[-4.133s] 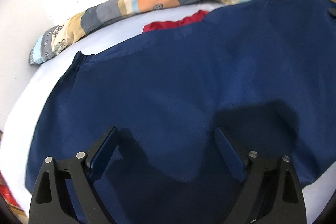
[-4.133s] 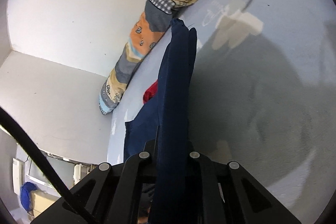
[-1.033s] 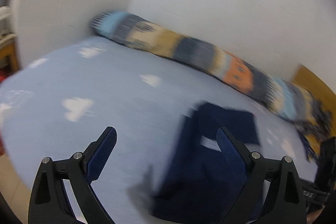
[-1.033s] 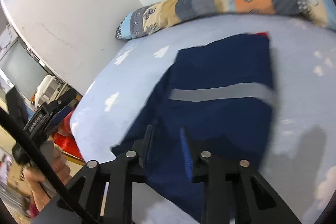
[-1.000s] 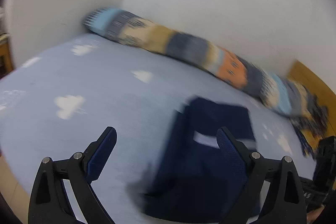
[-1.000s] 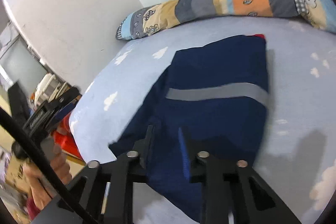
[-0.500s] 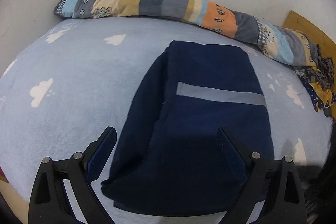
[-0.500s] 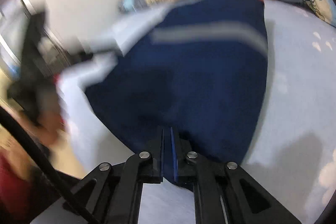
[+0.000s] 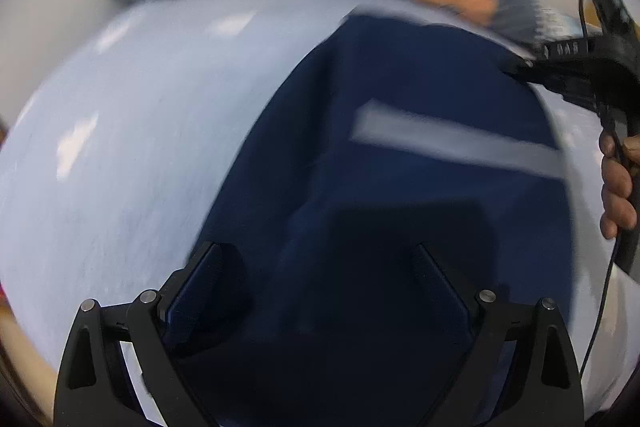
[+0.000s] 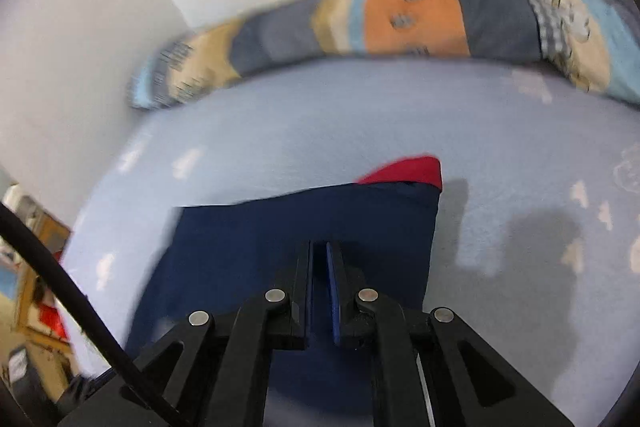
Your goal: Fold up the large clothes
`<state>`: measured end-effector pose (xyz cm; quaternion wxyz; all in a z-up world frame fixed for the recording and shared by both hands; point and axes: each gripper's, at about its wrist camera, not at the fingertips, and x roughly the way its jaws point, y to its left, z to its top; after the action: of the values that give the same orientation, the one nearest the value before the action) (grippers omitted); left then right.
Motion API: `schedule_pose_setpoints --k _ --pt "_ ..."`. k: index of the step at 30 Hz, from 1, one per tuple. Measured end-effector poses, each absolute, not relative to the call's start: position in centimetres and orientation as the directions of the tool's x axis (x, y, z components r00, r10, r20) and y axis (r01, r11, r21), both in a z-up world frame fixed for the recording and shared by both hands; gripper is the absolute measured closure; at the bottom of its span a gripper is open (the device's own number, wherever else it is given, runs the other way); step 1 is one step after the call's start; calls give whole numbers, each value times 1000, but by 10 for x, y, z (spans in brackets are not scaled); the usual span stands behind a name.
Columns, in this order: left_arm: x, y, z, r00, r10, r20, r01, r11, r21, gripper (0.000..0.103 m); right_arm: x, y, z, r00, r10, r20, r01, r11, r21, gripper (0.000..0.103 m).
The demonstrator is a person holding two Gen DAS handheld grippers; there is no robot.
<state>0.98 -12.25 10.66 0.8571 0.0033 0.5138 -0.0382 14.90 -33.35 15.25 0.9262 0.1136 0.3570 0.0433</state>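
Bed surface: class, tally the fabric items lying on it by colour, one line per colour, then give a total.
Navy: 1, the folded navy garment
Red: 1, the red cloth showing from under the navy garment's far edge
Multicoloured: 1, the patchwork bolster along the wall
Total: 3

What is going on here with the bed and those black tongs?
A person is folding a dark blue garment on a bed with a pale blue, cloud-print sheet, holding one pair of tongs in each hand. The left tongs hang open over the near end of the garment. The right tongs are shut, reaching over the garment near its far end, where something red peeks out from under it. A long patchwork pillow lies along the wall.
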Motion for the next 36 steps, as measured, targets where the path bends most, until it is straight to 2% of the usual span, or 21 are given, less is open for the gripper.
schedule_pose_setpoints --k 3,7,9,11,13,14,18,23,28,32,34,36 --pt "7 -115 101 455 -66 -888 65 997 -40 7 183 -345 112 618 164 -769 59 966 253 95" --pt "0 -111 111 476 -83 -876 71 996 -56 8 180 -332 134 637 119 -762 68 975 209 91" --pt "-3 -109 122 509 -100 -855 63 995 -78 8 161 -309 154 694 154 -703 -8 979 206 91" --pt "-4 -107 131 541 -113 -834 57 994 -98 8 153 -280 160 688 227 -689 -98 970 222 91" --pt "-6 -109 133 545 -110 -831 53 994 -97 8 151 -251 149 632 332 -700 -188 942 278 87" --pt "-5 -109 130 533 -102 -840 52 995 -89 8 152 -240 141 607 337 -719 -201 941 272 86" --pt "0 -107 101 426 -77 -902 56 997 -59 7 164 -224 91 543 260 -798 -174 965 196 83" --pt "-7 -95 116 460 -127 -879 48 992 -118 8 137 -244 117 560 356 -748 -184 934 307 83" --pt "-11 -92 129 480 -142 -865 39 989 -141 8 55 -271 144 655 278 -703 -184 960 209 82" --pt "-10 -97 132 491 -148 -858 47 989 -143 8 18 -289 110 633 257 -730 -147 966 212 81" --pt "-11 -97 133 498 -152 -854 53 988 -145 8 18 -295 78 603 313 -734 -156 948 276 81" --pt "-8 -94 134 497 -185 -848 66 982 -175 8 20 -306 79 599 364 -713 -140 925 354 81"
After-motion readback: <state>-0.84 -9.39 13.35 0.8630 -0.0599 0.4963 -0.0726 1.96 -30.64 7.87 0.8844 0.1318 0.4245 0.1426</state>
